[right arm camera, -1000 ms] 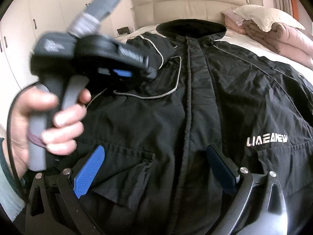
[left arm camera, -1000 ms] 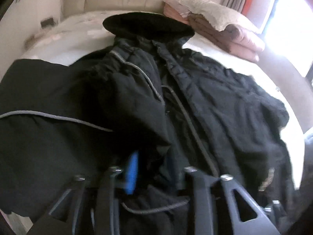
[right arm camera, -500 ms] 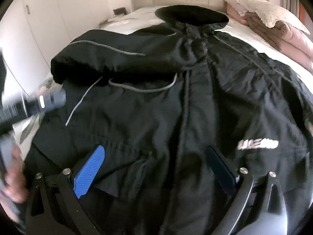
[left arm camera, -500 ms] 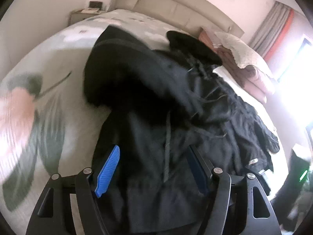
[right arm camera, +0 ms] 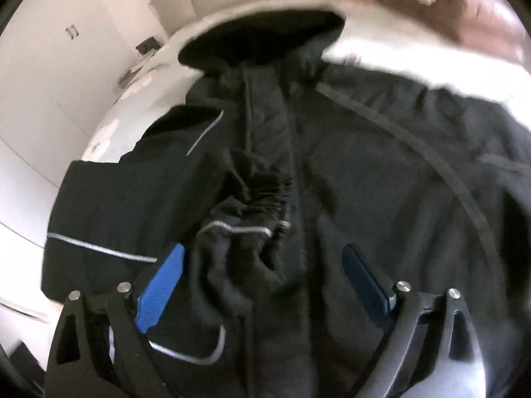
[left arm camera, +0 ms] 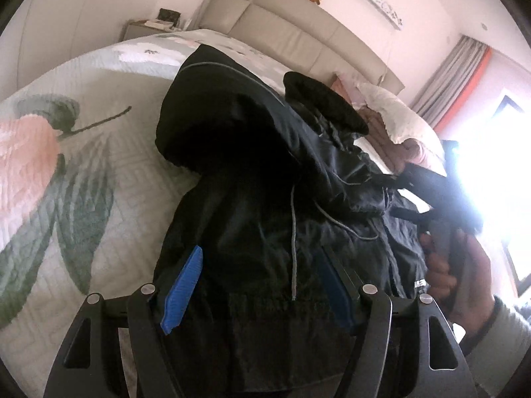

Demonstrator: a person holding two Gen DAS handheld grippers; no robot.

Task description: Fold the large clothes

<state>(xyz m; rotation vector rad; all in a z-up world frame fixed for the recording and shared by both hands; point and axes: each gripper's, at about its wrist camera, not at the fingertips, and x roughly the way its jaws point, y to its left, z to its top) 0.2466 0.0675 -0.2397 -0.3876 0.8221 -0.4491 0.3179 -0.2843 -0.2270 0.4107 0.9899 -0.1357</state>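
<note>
Black hooded nylon jacket (left arm camera: 265, 179) with grey piping lies spread on a bed with a floral quilted cover (left arm camera: 83, 172).

The left tongs (left arm camera: 257, 285) stand spread over the jacket's lower side, pinching nothing. The right tongs (right arm camera: 265, 280), which have just been narrowing, are spread above a bunched elastic sleeve cuff (right arm camera: 262, 195) folded onto the jacket's front, their blue pads (right arm camera: 161, 287) clear of the cloth. A person's hand (left arm camera: 454, 275) grips the right tool's handle.

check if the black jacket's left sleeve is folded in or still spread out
Folded in: the sleeve lies across the black jacket, its elastic cuff beside the front zip.
</note>
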